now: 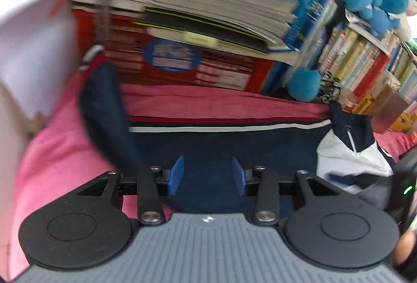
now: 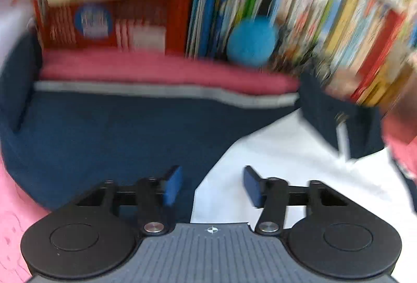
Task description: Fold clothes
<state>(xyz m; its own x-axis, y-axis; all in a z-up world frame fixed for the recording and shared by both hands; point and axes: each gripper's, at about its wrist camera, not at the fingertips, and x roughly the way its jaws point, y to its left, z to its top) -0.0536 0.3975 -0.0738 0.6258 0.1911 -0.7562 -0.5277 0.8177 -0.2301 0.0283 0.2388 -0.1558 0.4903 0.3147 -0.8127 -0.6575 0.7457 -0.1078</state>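
Both grippers, left and right, jaws released above navy-and-white zip jacket; risk: pinching pink bedsheet underneath.

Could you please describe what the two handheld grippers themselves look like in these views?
The left gripper and right gripper look alike: blue flat pads on black linkage arms with silver pivot bolts, two black round discs, and a grey ribbed body bearing a small white emblem.
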